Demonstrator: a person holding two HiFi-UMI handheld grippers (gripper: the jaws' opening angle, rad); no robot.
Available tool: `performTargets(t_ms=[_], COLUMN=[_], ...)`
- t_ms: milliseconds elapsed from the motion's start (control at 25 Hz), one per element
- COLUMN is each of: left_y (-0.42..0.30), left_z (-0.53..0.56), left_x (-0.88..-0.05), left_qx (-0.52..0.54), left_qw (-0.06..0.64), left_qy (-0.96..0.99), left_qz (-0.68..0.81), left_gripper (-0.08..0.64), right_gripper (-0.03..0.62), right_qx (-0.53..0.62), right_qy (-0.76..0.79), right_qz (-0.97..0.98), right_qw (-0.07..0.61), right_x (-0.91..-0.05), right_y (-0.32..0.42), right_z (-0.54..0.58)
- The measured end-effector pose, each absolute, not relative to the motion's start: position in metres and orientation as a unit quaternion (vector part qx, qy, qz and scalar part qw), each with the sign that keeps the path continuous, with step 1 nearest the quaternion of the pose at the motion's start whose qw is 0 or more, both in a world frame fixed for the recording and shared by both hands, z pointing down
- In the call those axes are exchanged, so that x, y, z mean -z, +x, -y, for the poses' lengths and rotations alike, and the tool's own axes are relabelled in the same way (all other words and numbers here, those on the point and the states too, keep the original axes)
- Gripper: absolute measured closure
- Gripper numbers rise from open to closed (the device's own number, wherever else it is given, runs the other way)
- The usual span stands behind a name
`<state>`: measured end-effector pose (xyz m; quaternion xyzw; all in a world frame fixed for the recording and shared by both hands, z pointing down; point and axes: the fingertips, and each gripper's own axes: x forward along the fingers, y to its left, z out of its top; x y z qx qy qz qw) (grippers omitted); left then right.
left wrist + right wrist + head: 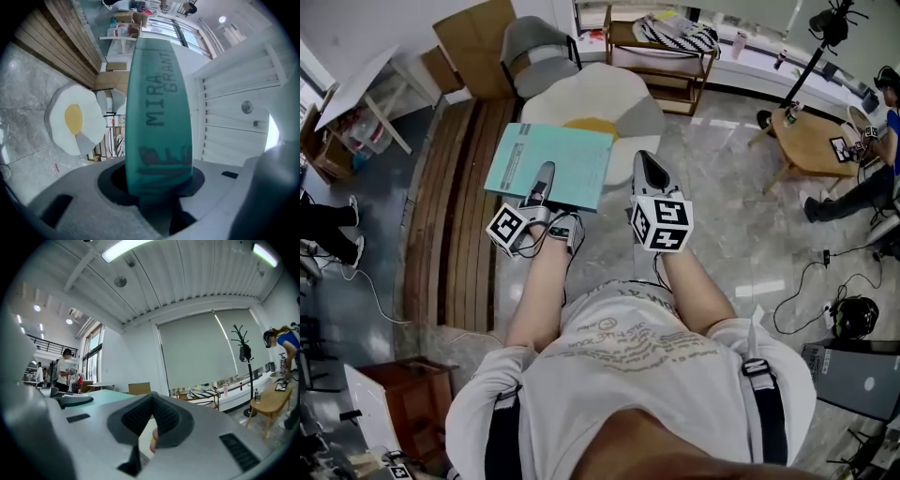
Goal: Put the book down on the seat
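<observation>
The main danger, I think, is the one-sided grip. The teal book (567,150) lies flat in the air, in the upper middle of the head view. Only the left gripper (546,178) has it, and it clamps the edge nearest to the person. The rest of the book sticks out forward with no support, so a quick swing can make it tip or slide out of the pads.

A second risk is the landing. The fried-egg-shaped seat (628,103) just above the book in the picture looks soft and rounded. If the book is let go too high or too near the rim, it may slip down to the marble floor (741,225). A grey chair (534,47) stands further up in the frame, and I cannot tell which of the two is meant.

The left gripper's jaws stand half apart and press on the book from both sides, with the printed spine facing its camera. The right gripper (649,167), right of the book, has its jaws closed together on nothing and touches nothing.
</observation>
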<state>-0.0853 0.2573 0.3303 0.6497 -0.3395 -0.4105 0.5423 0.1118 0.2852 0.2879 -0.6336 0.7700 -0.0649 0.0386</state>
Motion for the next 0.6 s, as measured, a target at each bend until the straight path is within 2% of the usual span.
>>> performTargets(t_ms=[320,600], left_y=[-0.036,-0.021], left_z=[-0.230,-0.220], left_x=[-0.333,-0.342], left_qx=[0.419,0.428], left_qw=[0.533,0.532], left_qy=[0.644,0.626], left_qz=[0.355,0.377], left_gripper=[0.393,0.393], right_gripper=[0.565,0.565], right_qx=[0.067,0.084], right_qy=[-0.615,-0.598], right_qz=[-0.785,-0.796], right_qw=[0.034,0.030], right_x=[-0.288,-0.301], right_y=[0.161,0.183], right_z=[-0.248,-0.233])
